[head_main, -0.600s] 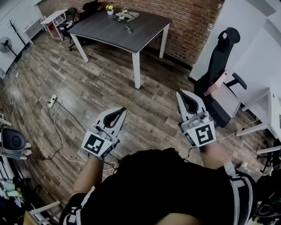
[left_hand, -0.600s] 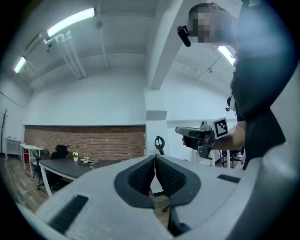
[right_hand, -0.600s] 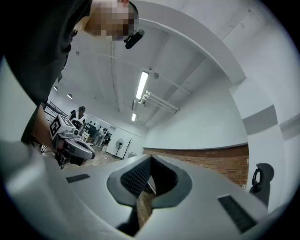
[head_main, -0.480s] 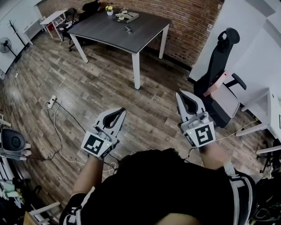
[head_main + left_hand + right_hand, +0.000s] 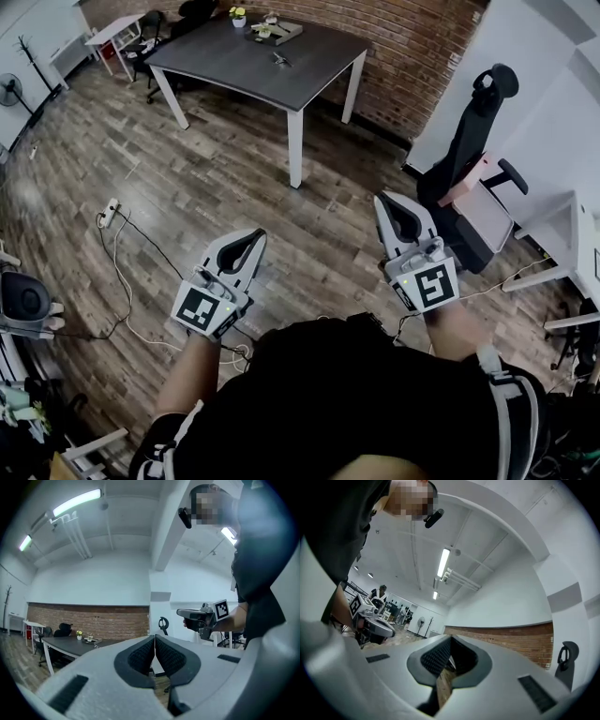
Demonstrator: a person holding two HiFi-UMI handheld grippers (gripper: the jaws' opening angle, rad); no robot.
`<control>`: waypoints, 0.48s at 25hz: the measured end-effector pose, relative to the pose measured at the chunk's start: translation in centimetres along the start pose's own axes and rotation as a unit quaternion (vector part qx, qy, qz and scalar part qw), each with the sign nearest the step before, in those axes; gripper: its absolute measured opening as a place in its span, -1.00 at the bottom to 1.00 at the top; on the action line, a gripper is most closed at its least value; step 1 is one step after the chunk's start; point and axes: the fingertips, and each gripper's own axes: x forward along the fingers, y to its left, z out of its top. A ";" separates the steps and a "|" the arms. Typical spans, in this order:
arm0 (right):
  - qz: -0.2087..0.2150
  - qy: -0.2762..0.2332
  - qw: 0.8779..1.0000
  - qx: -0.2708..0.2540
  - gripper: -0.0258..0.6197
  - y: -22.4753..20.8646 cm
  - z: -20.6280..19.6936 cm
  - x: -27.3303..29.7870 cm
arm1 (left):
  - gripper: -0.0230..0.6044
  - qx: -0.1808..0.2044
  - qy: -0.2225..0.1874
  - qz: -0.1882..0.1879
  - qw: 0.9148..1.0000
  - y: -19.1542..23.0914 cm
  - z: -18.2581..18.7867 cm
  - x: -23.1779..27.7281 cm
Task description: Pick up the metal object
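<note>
A small metal object (image 5: 278, 60) lies on the dark grey table (image 5: 234, 66) far ahead, by the brick wall. Both grippers hang in the air over the wooden floor, well short of that table. My left gripper (image 5: 255, 235) is shut and empty; in the left gripper view its pads (image 5: 154, 638) meet with nothing between them. My right gripper (image 5: 382, 200) is shut and empty too, its jaws (image 5: 450, 640) closed. Each gripper shows in the other's view: the right gripper (image 5: 201, 616) and the left gripper (image 5: 370, 623).
A tray (image 5: 272, 31) with small items and a little plant pot (image 5: 235, 19) stand at the table's far end. A black office chair (image 5: 473, 169) is at the right, a white desk (image 5: 572, 234) beyond it. A power strip and cables (image 5: 111, 216) lie on the floor at the left.
The head view has shifted slightly. Both grippers stay shut and hold almost the same place.
</note>
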 end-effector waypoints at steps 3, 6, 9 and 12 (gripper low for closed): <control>0.001 -0.002 1.000 0.003 -0.93 0.6 -0.3 1.2 | -0.90 -0.002 0.006 0.002 1.000 1.0 -0.8 -0.6; -0.005 -0.009 1.000 0.005 -0.93 0.8 -0.5 2.5 | -0.90 -0.003 0.017 -0.002 1.000 2.1 -1.7 -0.8; -0.009 -0.003 1.000 0.008 -0.93 0.8 -1.1 3.8 | -0.90 -0.015 0.015 -0.009 1.000 3.3 -2.1 -0.4; -0.007 0.007 1.000 0.009 -0.93 0.3 -2.1 5.0 | -0.90 -0.035 0.009 -0.011 0.999 4.7 -2.0 0.3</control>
